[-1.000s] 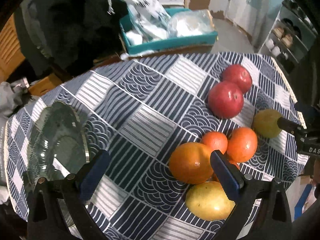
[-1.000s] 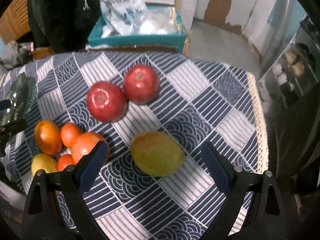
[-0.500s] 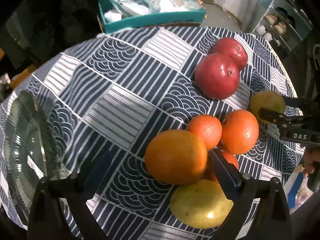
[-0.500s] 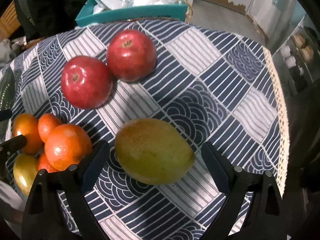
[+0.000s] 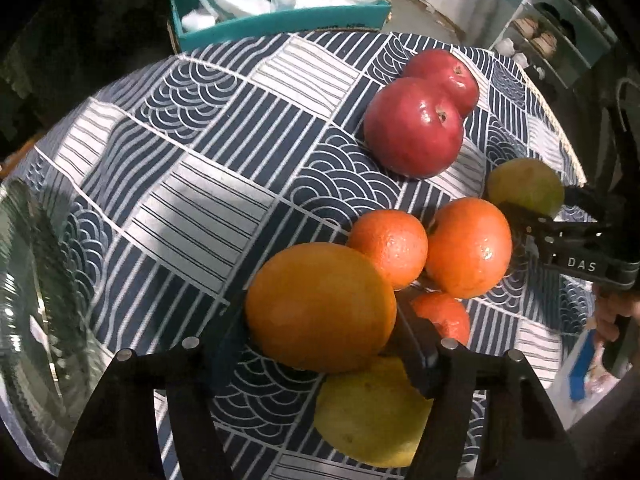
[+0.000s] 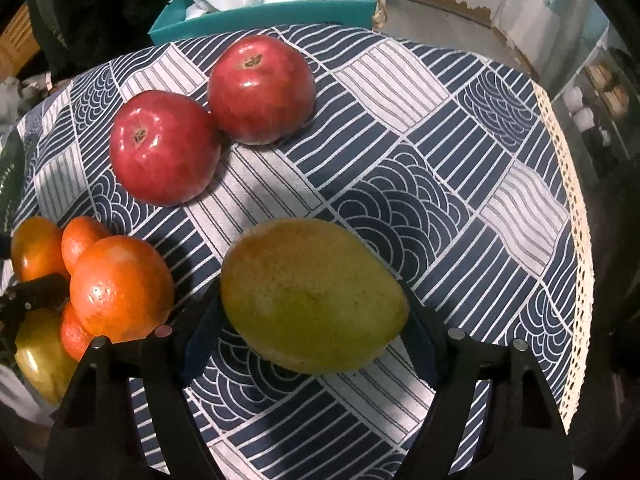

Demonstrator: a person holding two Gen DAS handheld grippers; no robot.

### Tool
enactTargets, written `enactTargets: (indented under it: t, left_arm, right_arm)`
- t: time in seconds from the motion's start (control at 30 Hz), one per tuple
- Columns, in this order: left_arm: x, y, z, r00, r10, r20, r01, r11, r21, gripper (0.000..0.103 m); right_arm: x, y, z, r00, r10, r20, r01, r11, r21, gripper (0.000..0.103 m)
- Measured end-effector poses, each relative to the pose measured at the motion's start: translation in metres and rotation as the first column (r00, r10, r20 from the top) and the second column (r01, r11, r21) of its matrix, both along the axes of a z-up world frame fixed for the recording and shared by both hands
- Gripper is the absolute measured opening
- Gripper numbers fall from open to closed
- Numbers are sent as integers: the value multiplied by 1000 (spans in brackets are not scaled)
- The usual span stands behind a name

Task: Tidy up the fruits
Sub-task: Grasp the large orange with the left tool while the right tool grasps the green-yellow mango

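A large orange (image 5: pixel 320 304) lies in a cluster with smaller oranges (image 5: pixel 468 246) and a yellow fruit (image 5: pixel 372 416) on the patterned tablecloth (image 5: pixel 200 200). My left gripper (image 5: pixel 320 340) points steeply down over it. Its jaws are closing, and both pads touch the large orange's sides. To the right lies a yellow-green mango (image 6: pixel 312 296). My right gripper (image 6: pixel 312 340) straddles it with its jaws closing and its pads against the mango's ends. In the left wrist view the right gripper (image 5: pixel 532 216) shows at the mango (image 5: pixel 524 188).
Two red apples (image 6: pixel 164 148) (image 6: pixel 260 88) sit touching behind the mango. A glass dish (image 5: pixel 24 300) stands at the table's left edge. A teal box (image 5: pixel 280 20) with plastic bags is behind the table. The cloth's lace edge (image 6: pixel 576 240) runs down the right.
Both grippers have sunk toward the table and their jaws have narrowed from wide open. The left one now closes on the large orange and the right one on the mango.
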State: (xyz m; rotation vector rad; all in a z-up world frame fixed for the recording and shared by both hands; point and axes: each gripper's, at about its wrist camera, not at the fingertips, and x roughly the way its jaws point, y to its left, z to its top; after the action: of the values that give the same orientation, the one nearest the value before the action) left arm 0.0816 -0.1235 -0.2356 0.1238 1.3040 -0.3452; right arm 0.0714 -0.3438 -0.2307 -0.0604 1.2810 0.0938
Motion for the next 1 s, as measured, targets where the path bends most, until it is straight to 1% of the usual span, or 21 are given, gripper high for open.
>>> enactTargets:
  t: [0.1, 0.27, 0.37, 0.47, 0.6, 0.73, 0.93, 1.0]
  left_arm:
    - [-2, 0, 1, 998, 9, 58, -12, 998, 56, 69]
    - [-3, 8, 7, 997, 32, 74, -35, 998, 42, 69]
    - [-5, 14, 14, 995, 36, 95, -41, 998, 43, 69]
    - [-10, 19, 23, 992, 55, 117, -58, 998, 28, 69]
    - [-16, 21, 37, 979, 58, 194, -68, 997, 45, 69]
    - [-19, 29, 48, 975, 76, 207, -80, 997, 11, 69]
    - [-25, 36, 64, 969, 92, 229, -91, 996, -15, 69]
    - [-27, 41, 71, 967, 112, 228, -105, 994, -42, 69]
  right_arm:
    - [-6, 7, -1, 1000, 3, 21, -3, 1000, -7, 80]
    - [-12, 15, 5, 997, 17, 70, -16, 1000, -25, 80]
    - [-14, 20, 12, 995, 26, 97, -24, 999, -21, 80]
    - [-17, 24, 22, 992, 28, 120, -27, 1000, -10, 80]
    - [-19, 30, 39, 987, 26, 160, -29, 999, 16, 80]
    - [-20, 38, 56, 979, 37, 202, -45, 998, 39, 80]
    - [-23, 48, 78, 967, 45, 252, -66, 995, 74, 80]
    - [-24, 50, 86, 963, 48, 266, -74, 993, 88, 80]
